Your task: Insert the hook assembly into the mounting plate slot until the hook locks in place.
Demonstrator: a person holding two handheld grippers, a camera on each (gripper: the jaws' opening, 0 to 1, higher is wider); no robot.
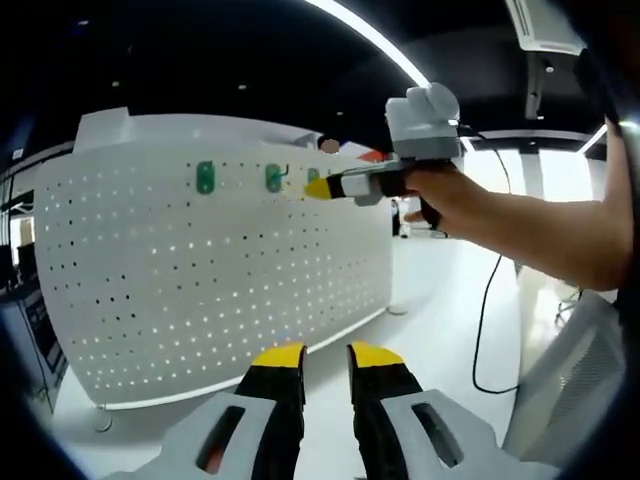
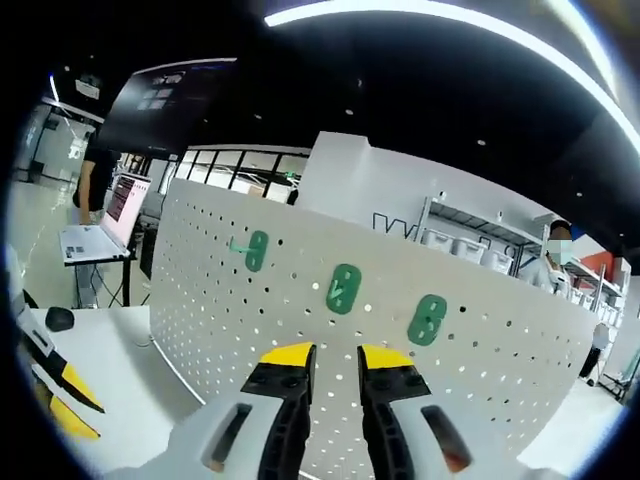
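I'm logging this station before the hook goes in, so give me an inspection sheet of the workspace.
Surface: white table, bare in front of the pegboard.
Job's things: white pegboard stands upright; three green hook plates sit in a row near its top.
Clutter: dark mouse on the table.
Grippers: left tool and right tool both have jaws apart, nothing between them; the right tool is held up near the green hook plates.
Cables: black cable hangs behind the arm.
Surroundings: laptop on a side stand, shelving, ceiling strip light.
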